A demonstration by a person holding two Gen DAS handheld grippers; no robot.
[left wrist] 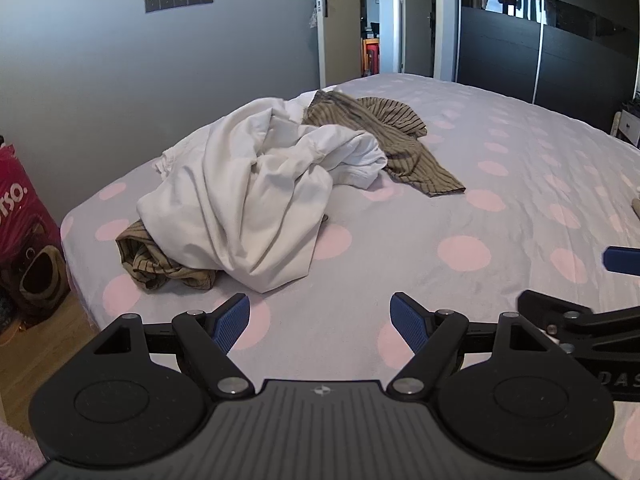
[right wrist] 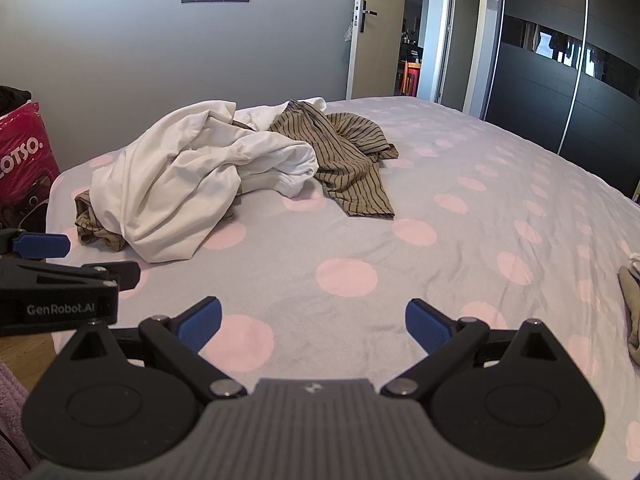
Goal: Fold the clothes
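A crumpled white garment point(left wrist: 256, 196) lies in a heap on the bed, over a brown striped garment point(left wrist: 384, 140) that sticks out at both ends. Both also show in the right wrist view: the white one point(right wrist: 180, 184) and the striped one point(right wrist: 348, 164). My left gripper point(left wrist: 320, 320) is open and empty, hovering over the bed's near edge, short of the heap. My right gripper point(right wrist: 314, 322) is open and empty, beside the left and to its right. The left gripper's side shows in the right wrist view point(right wrist: 40, 246).
The bed point(left wrist: 500, 208) has a grey sheet with pink dots. A pink bag point(left wrist: 24, 216) stands on the wooden floor at the left. A beige cloth point(right wrist: 634, 308) lies at the bed's right edge. A dark wardrobe point(left wrist: 560, 52) and an open door point(left wrist: 340, 20) are behind.
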